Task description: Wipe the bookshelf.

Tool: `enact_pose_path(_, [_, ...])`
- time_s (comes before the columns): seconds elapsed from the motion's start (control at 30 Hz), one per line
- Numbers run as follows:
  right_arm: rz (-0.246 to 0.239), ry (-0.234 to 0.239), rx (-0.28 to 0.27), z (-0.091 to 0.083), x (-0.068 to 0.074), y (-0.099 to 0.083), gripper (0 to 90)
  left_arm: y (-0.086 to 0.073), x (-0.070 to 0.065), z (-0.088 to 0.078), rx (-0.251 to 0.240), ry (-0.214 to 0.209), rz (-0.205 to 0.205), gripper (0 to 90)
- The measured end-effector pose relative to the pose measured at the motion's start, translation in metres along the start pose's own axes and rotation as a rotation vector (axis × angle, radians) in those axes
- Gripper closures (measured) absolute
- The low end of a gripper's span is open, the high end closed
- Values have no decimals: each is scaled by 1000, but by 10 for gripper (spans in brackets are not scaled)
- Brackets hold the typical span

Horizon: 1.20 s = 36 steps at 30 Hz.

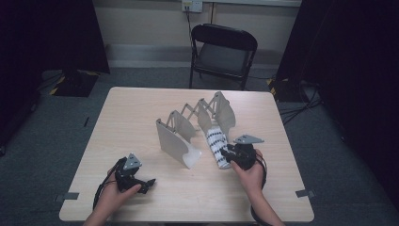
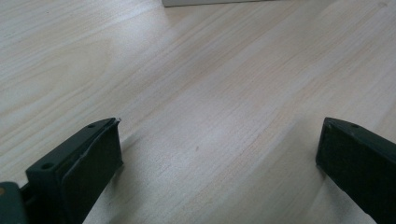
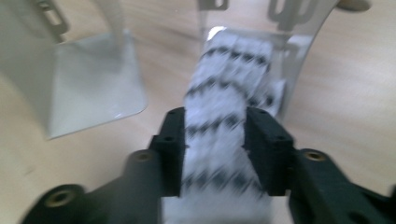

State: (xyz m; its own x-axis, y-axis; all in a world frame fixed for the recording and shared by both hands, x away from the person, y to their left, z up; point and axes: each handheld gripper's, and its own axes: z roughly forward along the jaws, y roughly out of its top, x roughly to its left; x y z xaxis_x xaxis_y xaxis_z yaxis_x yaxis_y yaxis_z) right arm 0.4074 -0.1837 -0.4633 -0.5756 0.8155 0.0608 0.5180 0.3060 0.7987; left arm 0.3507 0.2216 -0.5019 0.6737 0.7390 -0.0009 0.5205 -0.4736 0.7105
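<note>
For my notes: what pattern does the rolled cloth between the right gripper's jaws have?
The rolled cloth is white with black zigzag rows, clearest in the right gripper view.

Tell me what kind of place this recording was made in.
Probably a lab or studio set up for recording: a lone wooden table on grey carpet, dark curtains at both sides, and a folding chair by a wall socket. Cables trail across the floor.

Legible text: none in any view.
Rolled cloth (image 1: 217,145): black-and-white zigzag pattern only, no lettering.
Folding rack (image 1: 188,129): plain panels, no label or brand.
Wall outlet (image 1: 192,5): marking too small to read.
</note>
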Motion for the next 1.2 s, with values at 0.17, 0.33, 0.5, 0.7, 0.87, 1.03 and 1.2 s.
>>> enact_pose_path(0.17, [-35, -25, 61, 6, 7, -17, 680, 0, 0, 0, -1, -2, 0, 0])
enact_pose_path(0.33, [-33, -61, 78, 20, 1, -11, 711, 0, 0, 0, 0, 0, 0, 0])
enact_pose_path(0.5, [-43, -91, 87, 39, -3, 4, 709, 0, 0, 0, -1, -1, -1, 0])
enact_pose_path(0.7, [-26, -117, 53, 53, -7, 9, 657, 0, 0, 1, -4, -5, 2, 0])
enact_pose_path(0.87, [34, -109, 8, 38, -1, 9, 591, 1, 2, 2, -3, -16, 15, 0])
enact_pose_path(1.03, [55, -95, 17, 27, 7, 5, 669, 1, 2, 2, -4, -15, 12, 0])
enact_pose_path(1.2, [55, -130, 66, 41, 0, 3, 675, 1, 2, 2, -4, -15, 13, 0])
